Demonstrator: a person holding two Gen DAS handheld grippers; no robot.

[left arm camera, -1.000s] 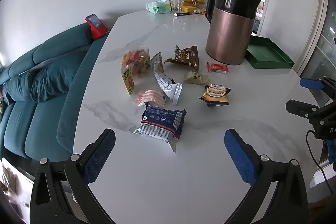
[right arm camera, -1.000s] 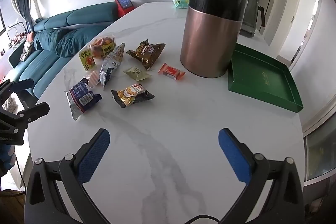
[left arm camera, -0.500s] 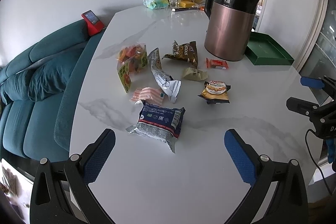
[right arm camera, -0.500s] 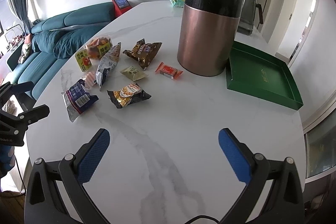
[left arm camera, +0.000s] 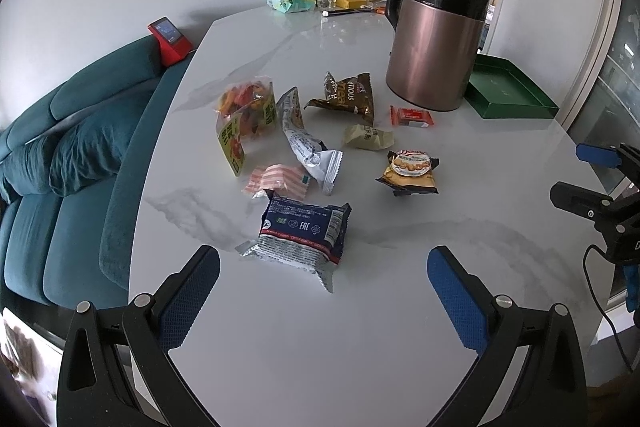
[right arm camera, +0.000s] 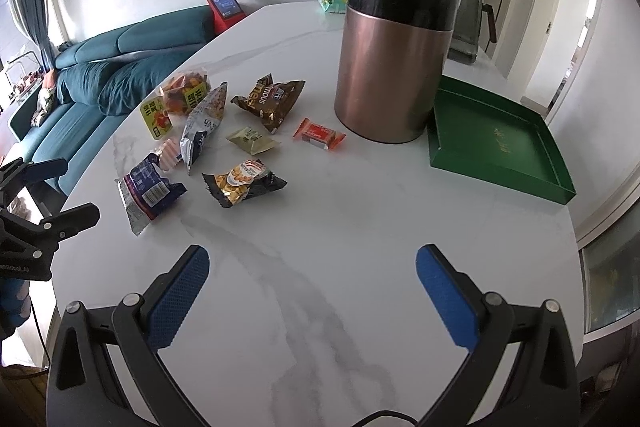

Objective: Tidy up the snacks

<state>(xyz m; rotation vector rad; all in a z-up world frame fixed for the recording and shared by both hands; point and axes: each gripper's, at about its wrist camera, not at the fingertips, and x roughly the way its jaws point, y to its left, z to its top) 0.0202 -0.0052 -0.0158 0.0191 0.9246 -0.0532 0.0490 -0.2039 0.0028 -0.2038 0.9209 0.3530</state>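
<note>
While the left gripper [left arm camera: 323,283] and right gripper [right arm camera: 312,277] are hovering wide apart and empty over the table's [right arm camera: 360,227] near edge, the snacks [left arm camera: 320,147] are lying scattered mid-table. The green tray [right arm camera: 500,143] is sitting at the right edge beside the kettle [right arm camera: 394,59].

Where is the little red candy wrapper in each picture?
Left wrist view: the small red rectangular candy wrapper lies right of centre, below the tall copper kettle.
Right wrist view: the wrapper lies near the centre, left of that kettle's base.
Shared landmark: the kettle.
</note>
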